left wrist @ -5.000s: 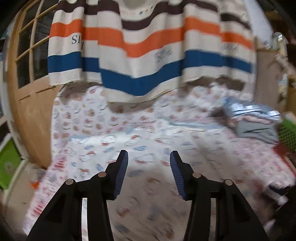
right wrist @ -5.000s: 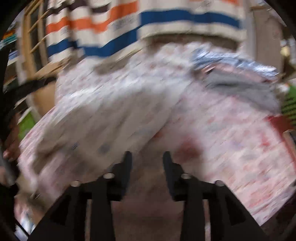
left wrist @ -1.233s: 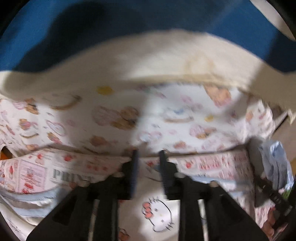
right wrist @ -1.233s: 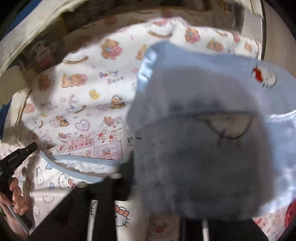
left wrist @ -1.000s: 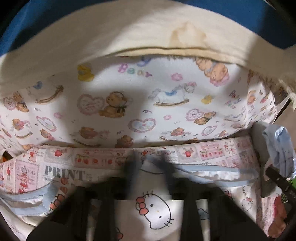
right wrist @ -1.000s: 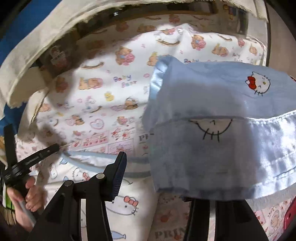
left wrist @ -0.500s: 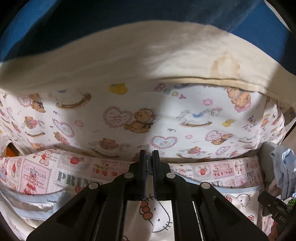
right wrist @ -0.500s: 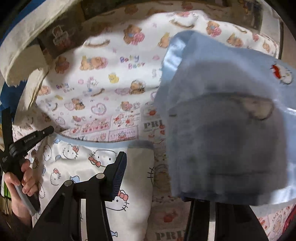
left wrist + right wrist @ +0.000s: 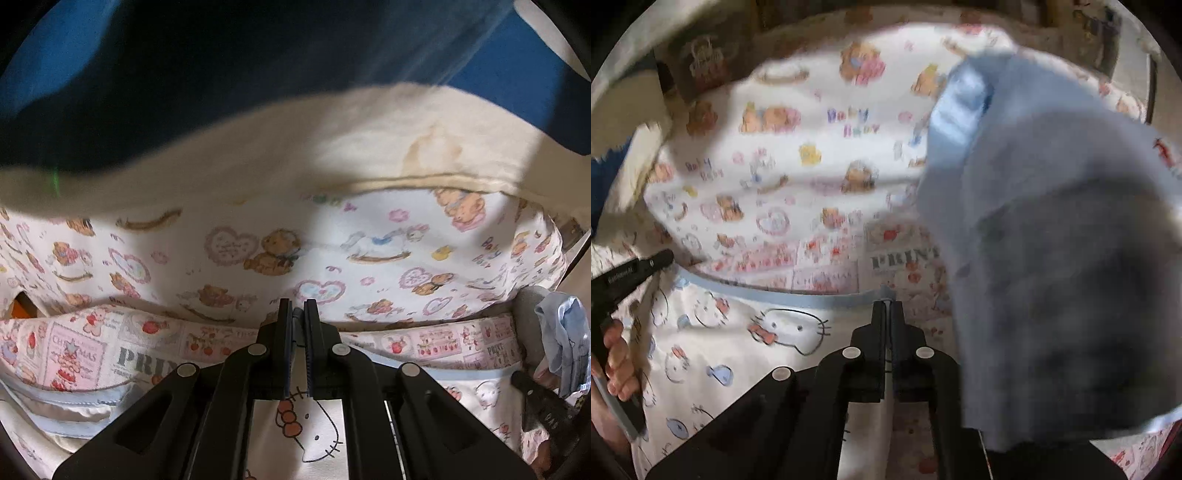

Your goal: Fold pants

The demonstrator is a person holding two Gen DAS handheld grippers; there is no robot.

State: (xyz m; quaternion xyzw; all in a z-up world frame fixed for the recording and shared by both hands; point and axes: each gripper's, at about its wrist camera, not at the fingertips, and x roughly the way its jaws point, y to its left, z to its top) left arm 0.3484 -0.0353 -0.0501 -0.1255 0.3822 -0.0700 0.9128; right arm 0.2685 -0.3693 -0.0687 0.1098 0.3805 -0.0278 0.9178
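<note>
Left gripper: the left gripper point(image 9: 297, 314) has its jaws closed on the pale-blue band at the top edge of the pants point(image 9: 317, 435), the cloth pinched between the pads.
Right gripper: the right gripper point(image 9: 887, 308) has its jaws closed on the same blue band at its right end, at the corner of the pants point(image 9: 746, 354).
Pants: white with a cat-face print and a blue waistband, lying flat on the bed, their band running across from one gripper to the other.
Hand: in the right wrist view a hand point(image 9: 618, 365) at the left edge holds the black handle of the left gripper point(image 9: 659, 260), whose tip meets the band's left end.
Sheet: a pink sheet point(image 9: 122, 354) printed with strawberries and the word PRINT covers the bed just beyond the band.
Blue cloth: a light-blue cloth point(image 9: 1052, 240) fills the right half of the right wrist view, blurred, near the lens; whether it rests on the bed or hangs I cannot tell.
Pillow: a white bear-print pillow point(image 9: 258, 254) lies along the bed's far edge.
Towel: a cream and dark-blue towel point(image 9: 258, 158) hangs above the pillow.
</note>
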